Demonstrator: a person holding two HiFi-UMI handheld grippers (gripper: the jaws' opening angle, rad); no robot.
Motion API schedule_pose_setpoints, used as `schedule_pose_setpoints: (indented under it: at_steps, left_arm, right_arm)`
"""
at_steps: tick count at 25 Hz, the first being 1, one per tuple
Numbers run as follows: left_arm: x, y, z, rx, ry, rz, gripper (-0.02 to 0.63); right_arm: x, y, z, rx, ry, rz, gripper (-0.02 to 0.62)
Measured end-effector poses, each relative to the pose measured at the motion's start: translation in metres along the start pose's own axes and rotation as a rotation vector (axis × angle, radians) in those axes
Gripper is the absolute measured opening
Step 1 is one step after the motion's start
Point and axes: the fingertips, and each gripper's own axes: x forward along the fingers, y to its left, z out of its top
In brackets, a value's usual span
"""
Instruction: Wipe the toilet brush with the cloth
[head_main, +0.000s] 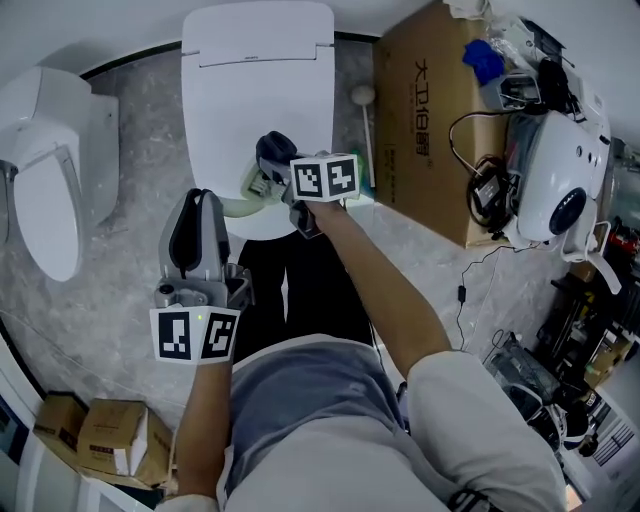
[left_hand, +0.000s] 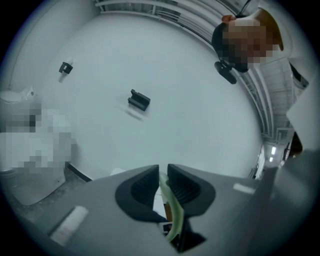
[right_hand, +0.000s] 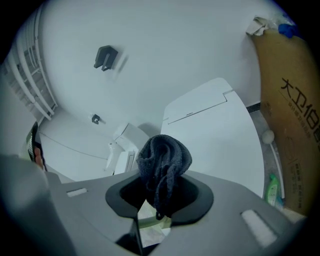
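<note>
Left tool (head_main: 203, 200) (left_hand: 163, 173) is gripping the pale green plastic toilet brush (head_main: 240, 208) (left_hand: 173, 210) by its thin handle, jaws nearly together on it, only the strip of handle showing between the ribbed pads. Right tool (head_main: 283, 170) (right_hand: 160, 186) is clamping the dark grey knitted cloth (head_main: 273, 150) (right_hand: 164, 162), which is bulging out bunched past the jaw tips. In the head view the brush is hanging over the front edge of the white toilet with its lid closed (head_main: 255, 80) (right_hand: 215, 135), handle curving from the left tool across toward the right tool. The cloth is sitting right against the brush's far end; the right gripper view is showing the pale green part (right_hand: 150, 222) just under the cloth, but I cannot tell exact contact. Both tools are working close together, the right one further forward over the lid. The person is standing on the grey marbled floor (head_main: 120, 300), with a second white toilet (head_main: 50, 180) off to the left and a brown cardboard box (head_main: 420, 120) to the right of the main toilet.
</note>
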Motion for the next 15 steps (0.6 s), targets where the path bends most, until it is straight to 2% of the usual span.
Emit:
schedule_pose_setpoints:
  at_steps: [3,8,15]
  left_arm:
    - [0.003,-0.001,0.001,0.034,0.009,-0.011,0.000]
    - [0.008,-0.004,0.000,0.053,0.030,-0.012,0.000]
    - [0.015,-0.011,-0.004,0.078,0.041,0.021,0.000]
  right_arm:
    - [0.003,0.013,-0.003,0.020,-0.008,0.082,0.107]
    - [0.009,-0.001,-0.024,-0.010,0.029,0.025,0.106]
    - [-0.006,-0.031,-0.030,0.081,0.011,0.071,0.106]
